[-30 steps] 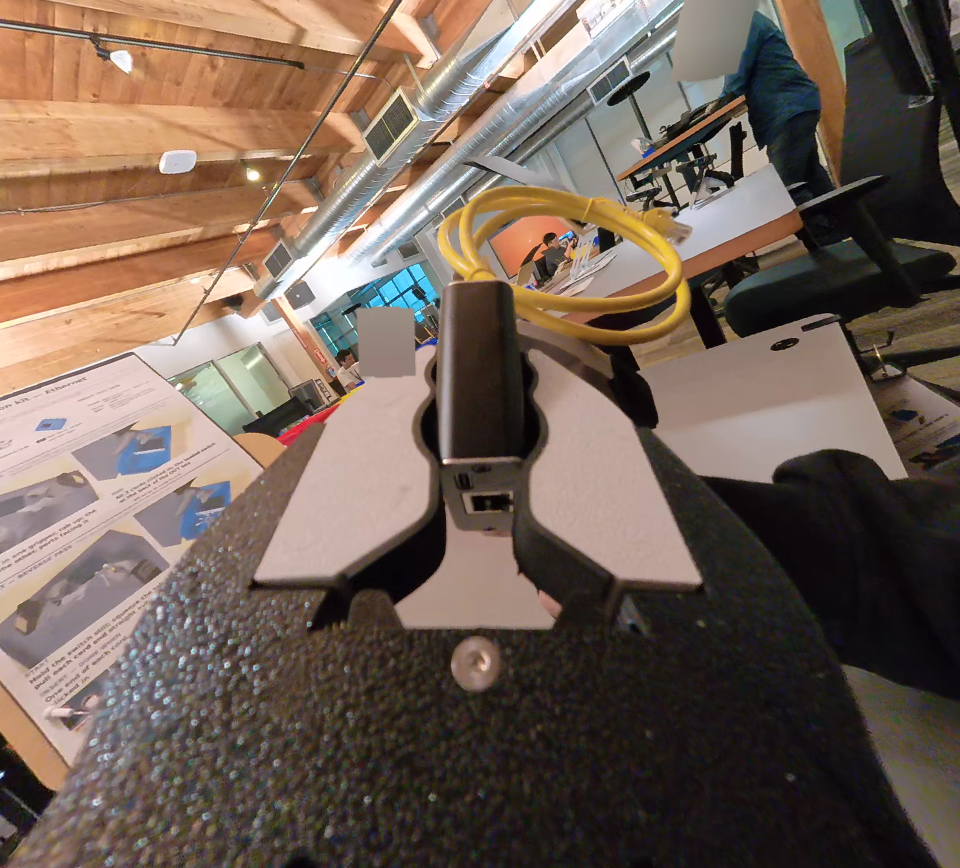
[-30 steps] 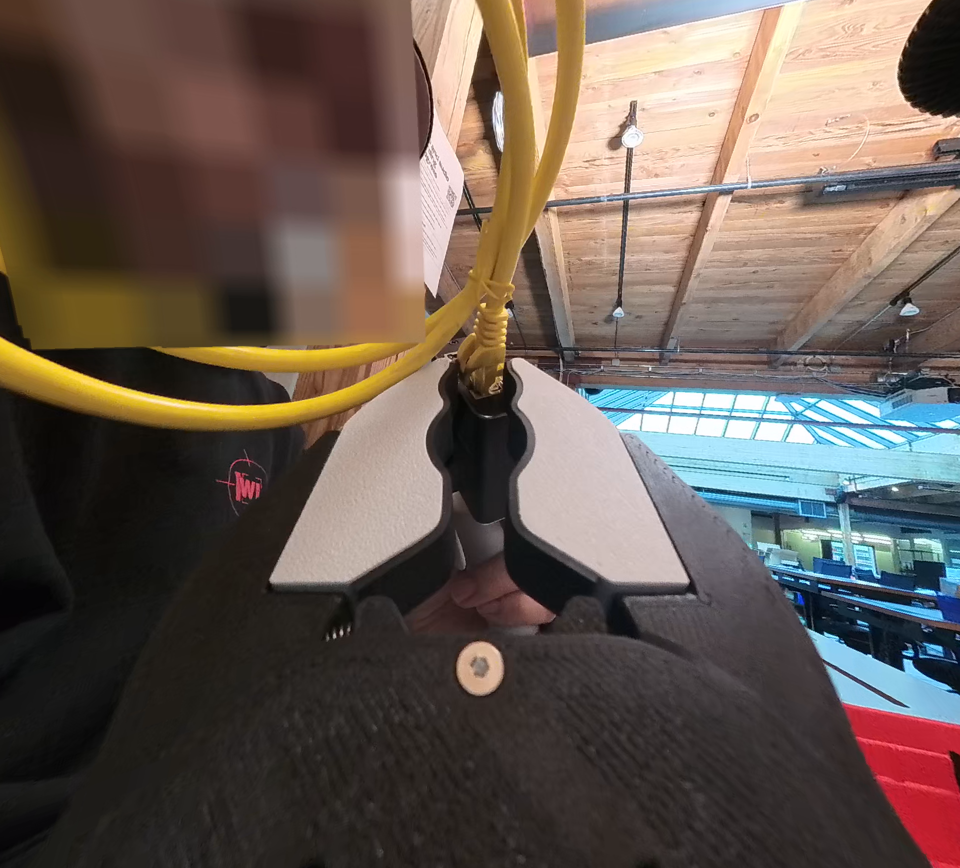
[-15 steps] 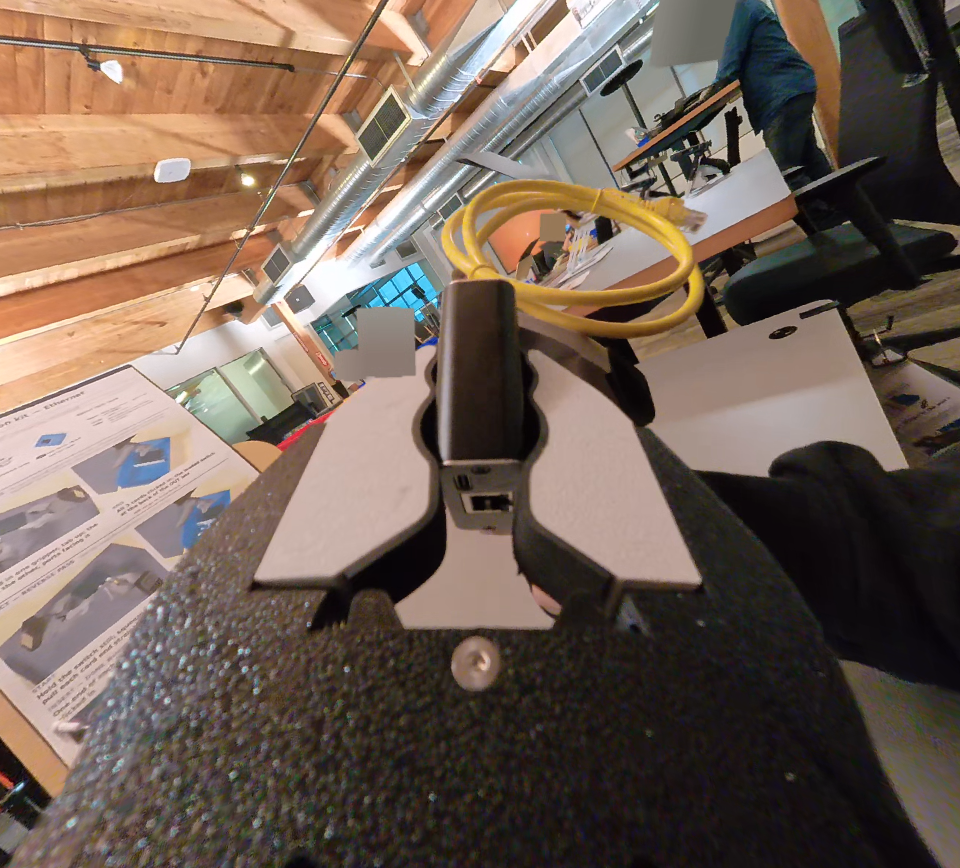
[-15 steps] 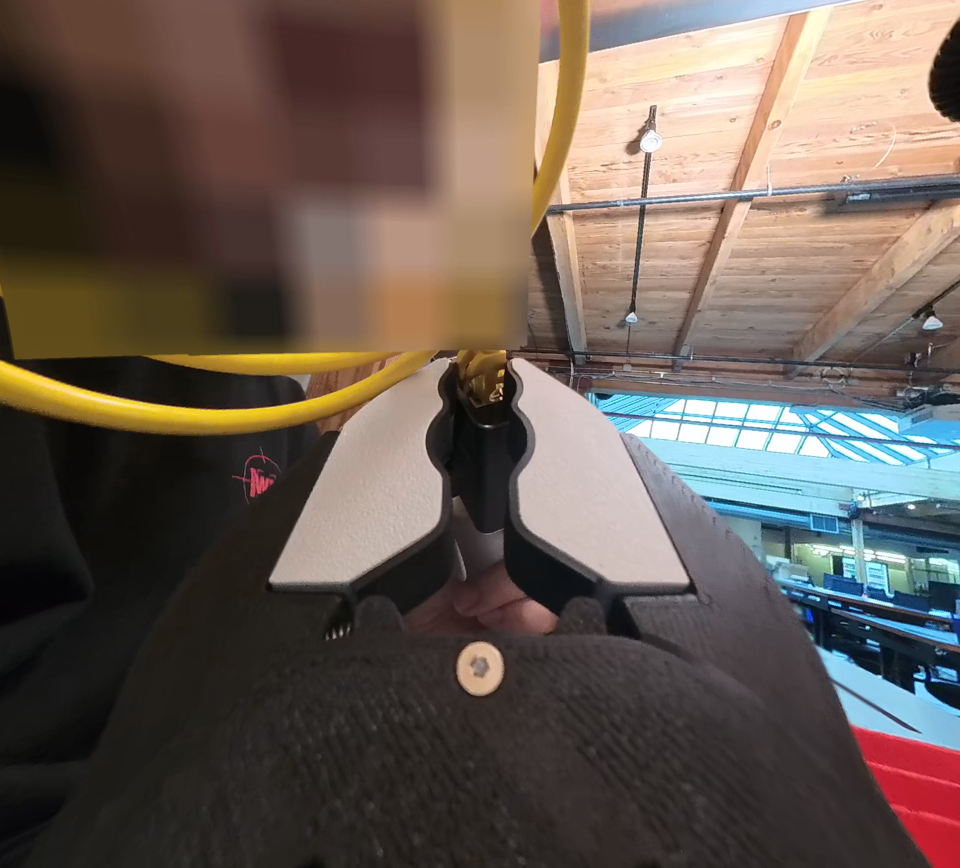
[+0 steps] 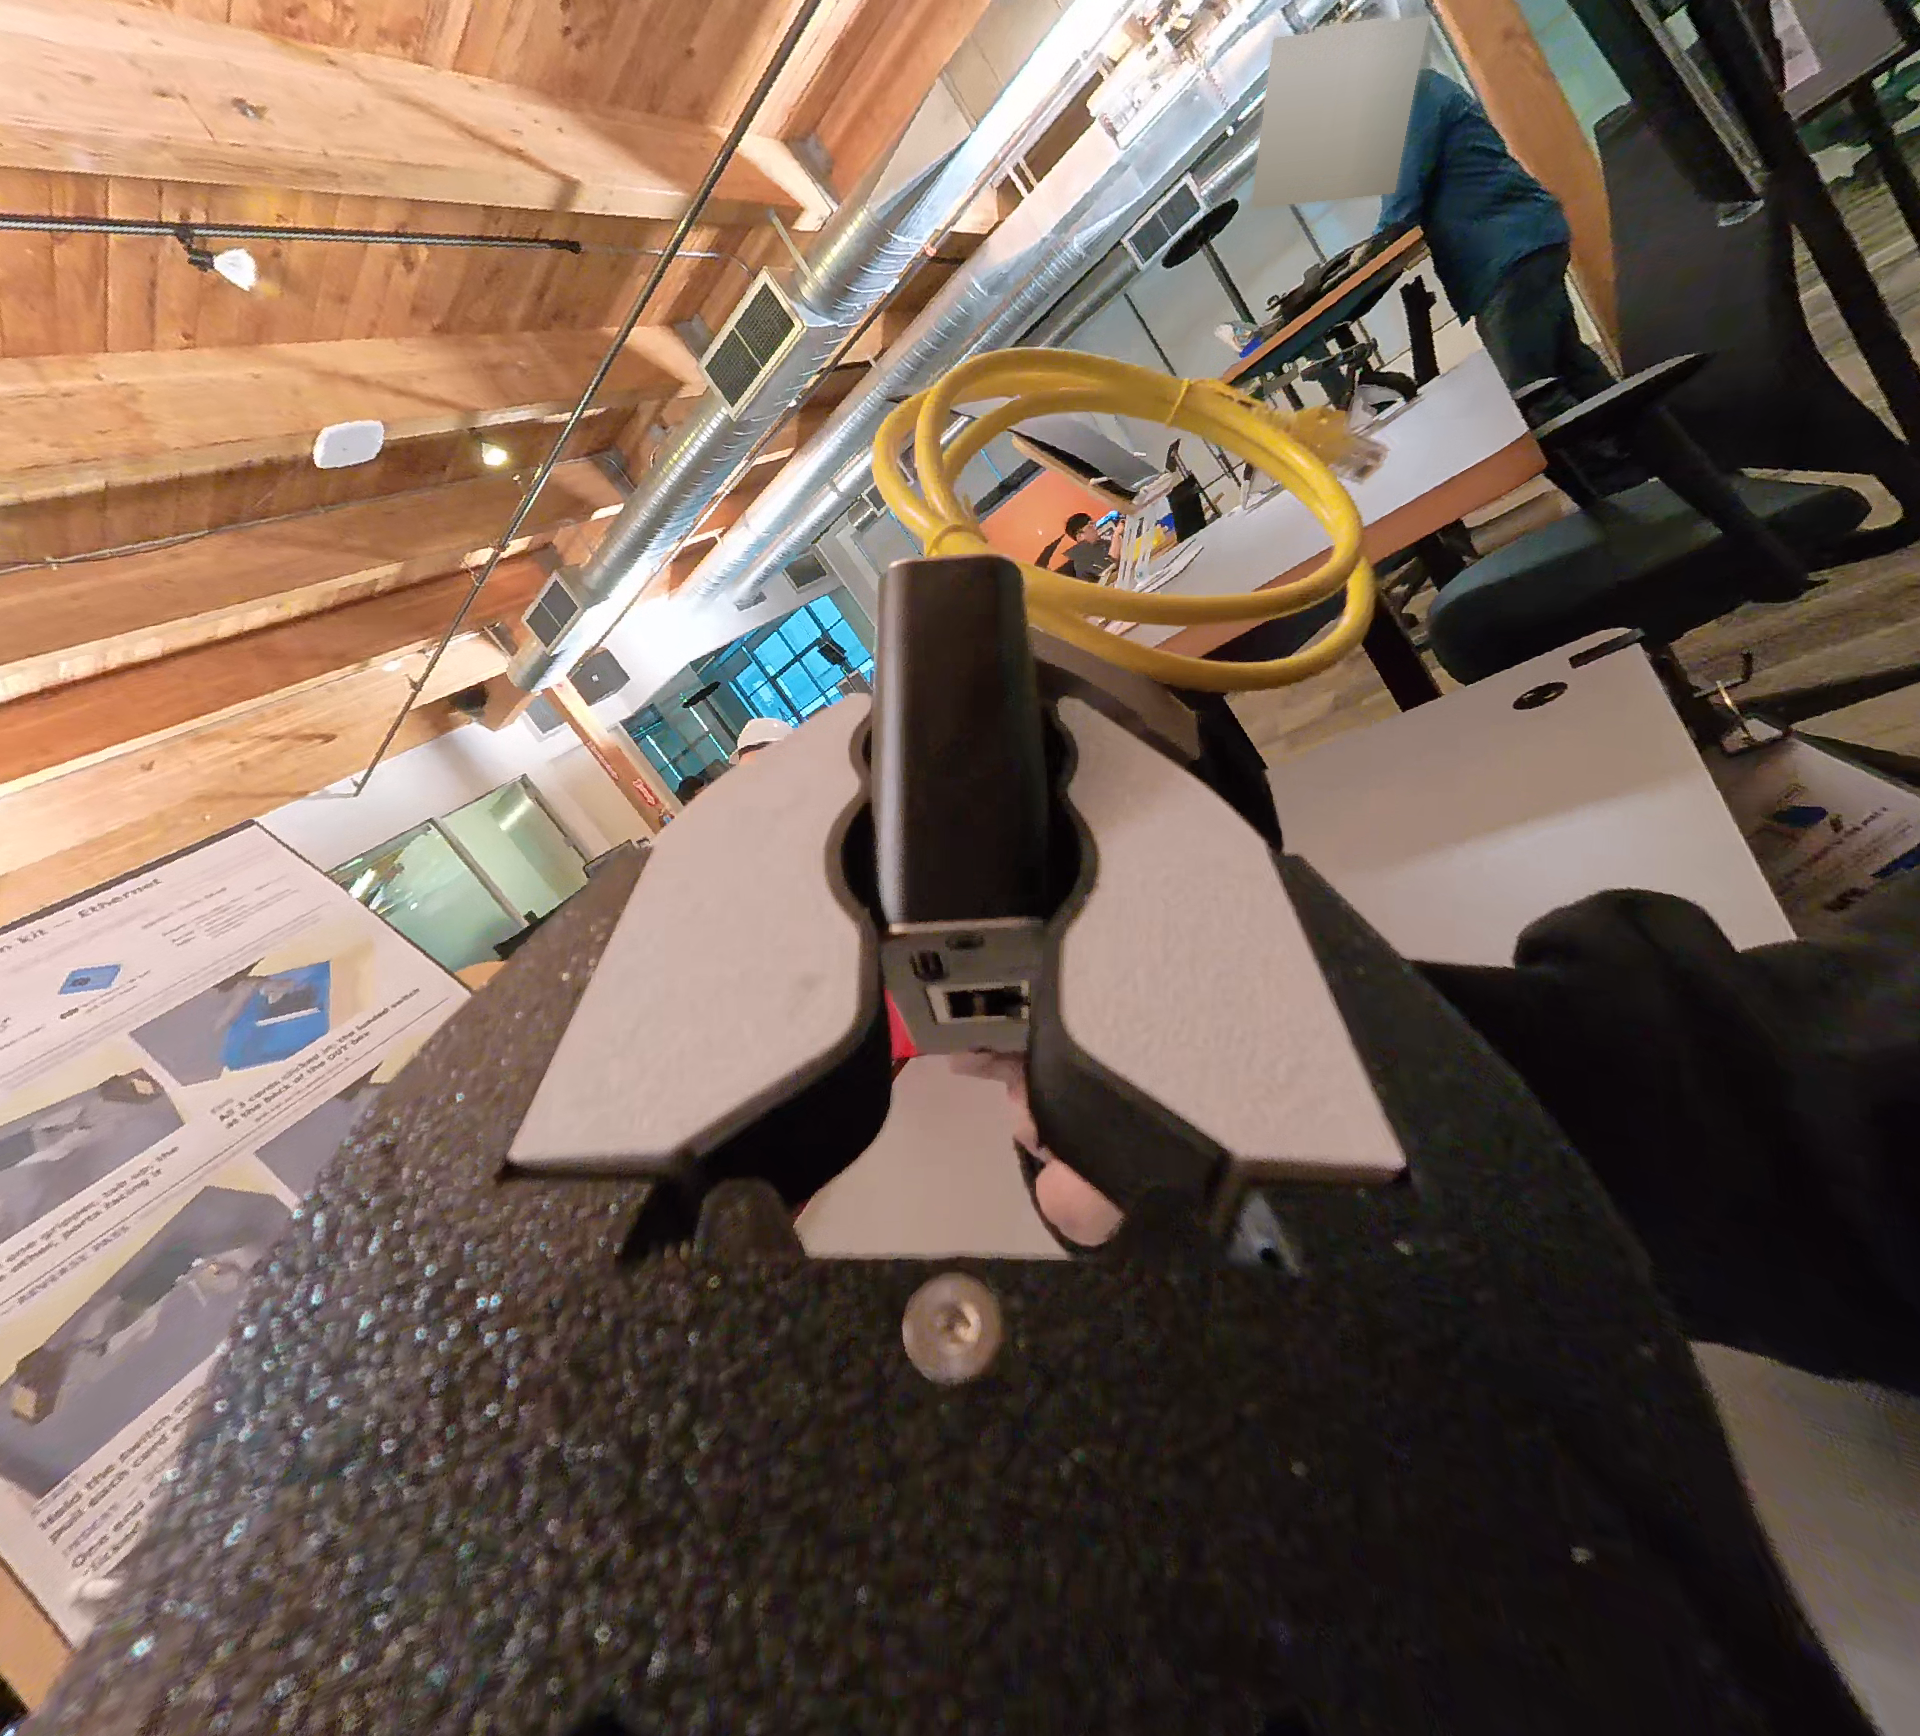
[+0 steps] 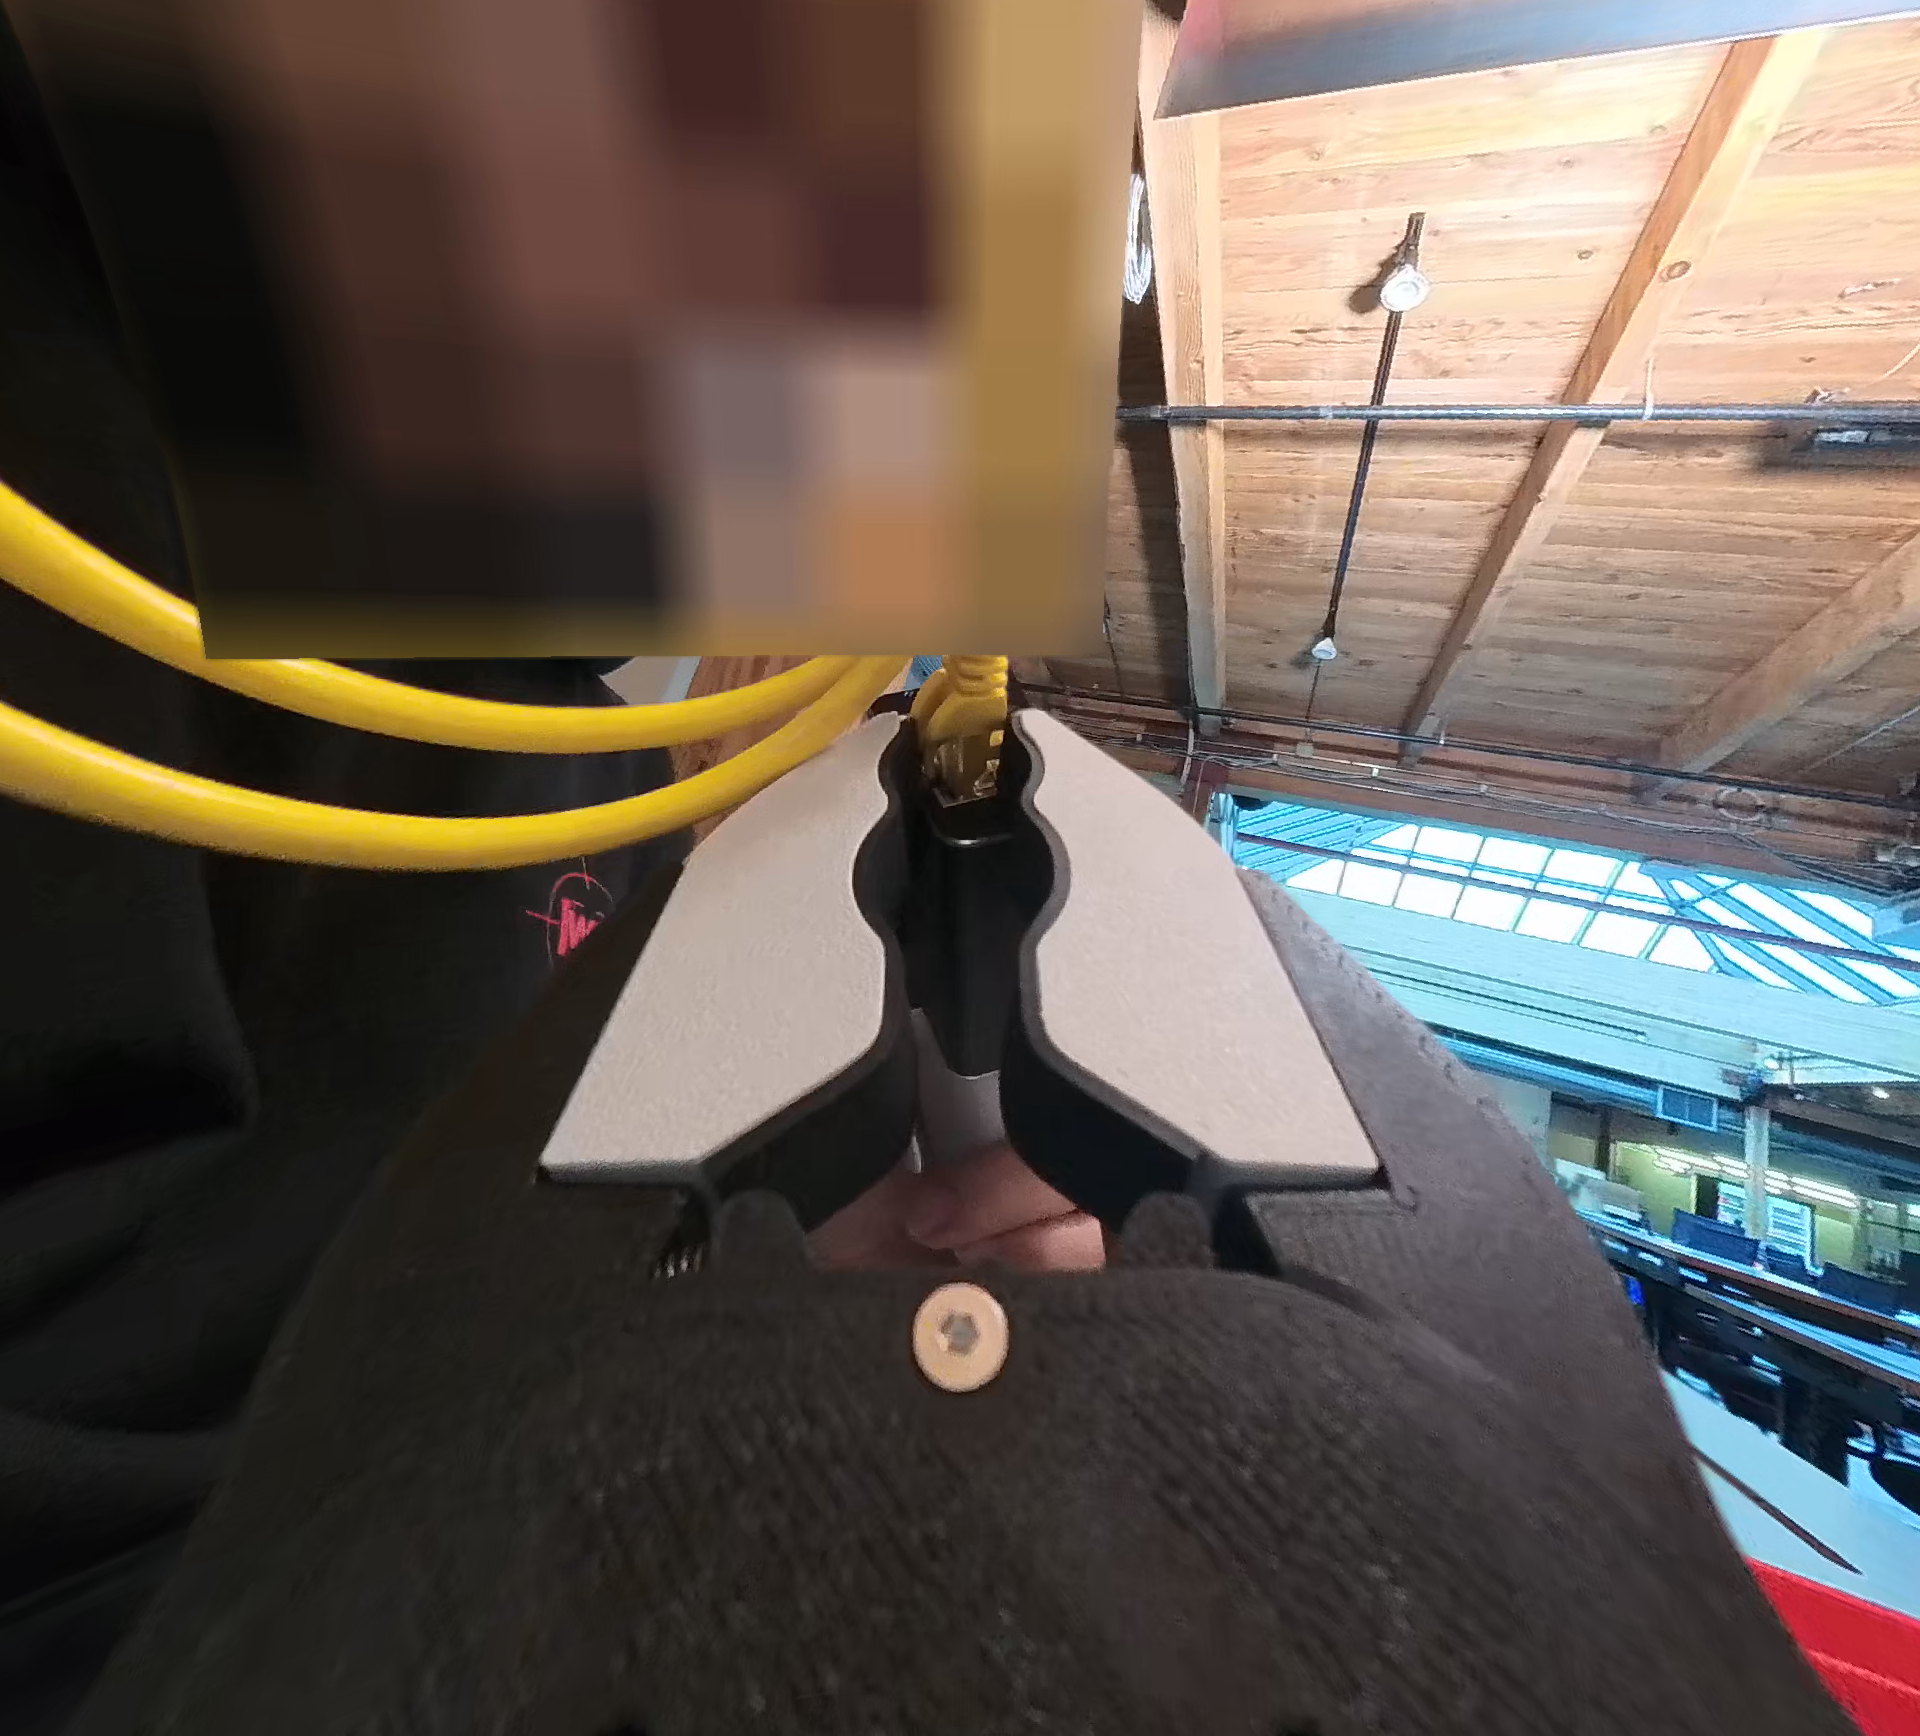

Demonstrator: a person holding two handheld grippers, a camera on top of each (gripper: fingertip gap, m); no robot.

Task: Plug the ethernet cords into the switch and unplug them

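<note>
— Two grips, any change?

— Little. My left gripper (image 5: 961,730) stays clamped on the switch (image 5: 951,813), jaws parted only by its width and its silver end toward the camera. The right gripper (image 6: 958,751) is nearly closed on a narrow black body that I take for the same switch, edge on. A yellow plug (image 6: 971,684) sits in its far end, as it did a second ago.

— And the cord?

— The cord (image 5: 1340,564) loops out just beyond the left jaws. The loop has swung right, and its free plug (image 5: 1345,445) now hangs farther right of the tips.

— Meaning?

— I judge one end is seated. The other is still loose, so either it goes in next or the seated one comes out.

— Its look?

— A glossy, springy coil with a tie around it.
</note>
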